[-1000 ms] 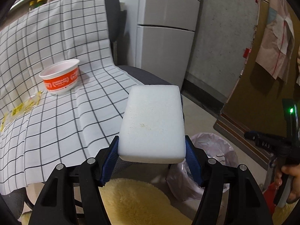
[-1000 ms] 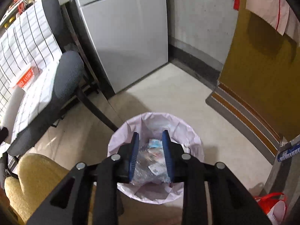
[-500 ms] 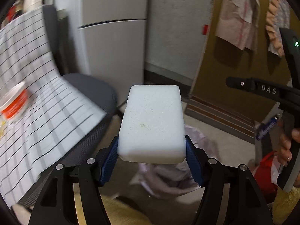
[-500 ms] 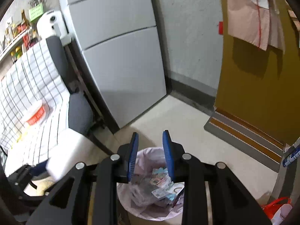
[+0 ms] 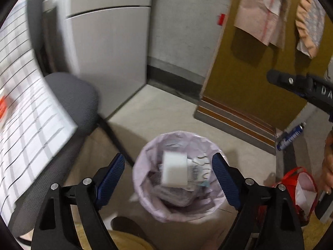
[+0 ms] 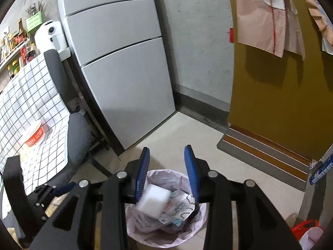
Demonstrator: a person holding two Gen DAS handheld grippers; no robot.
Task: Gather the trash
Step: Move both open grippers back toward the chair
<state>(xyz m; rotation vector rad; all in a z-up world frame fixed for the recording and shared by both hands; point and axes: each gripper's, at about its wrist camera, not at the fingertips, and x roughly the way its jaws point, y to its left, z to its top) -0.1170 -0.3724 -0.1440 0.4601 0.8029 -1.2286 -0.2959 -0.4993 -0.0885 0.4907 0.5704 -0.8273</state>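
Pale floor tiles are seen beneath both cameras, with a grey fridge standing at 11 o'clock and a mustard door at 2 o'clock. Pink cloths are hung on the door.

A bin lined with a pale pink bag is placed on the floor just below both tools. A white sponge is seen over the bin's mouth, above the wrappers inside; it is blurred, and whether it rests on them cannot be told. In the right view the sponge appears at the bin's 10 o'clock side, beside printed wrappers.

The left tongs are held wide apart over the bin, with nothing between the blue pads. The right tongs are also apart and empty, pointed at the bin's far rim.

A dark chair draped with a checked cloth is seen at 9 o'clock; an orange-and-white cup is set on the cloth. A red bag lies on the floor at 4 o'clock in the left view.
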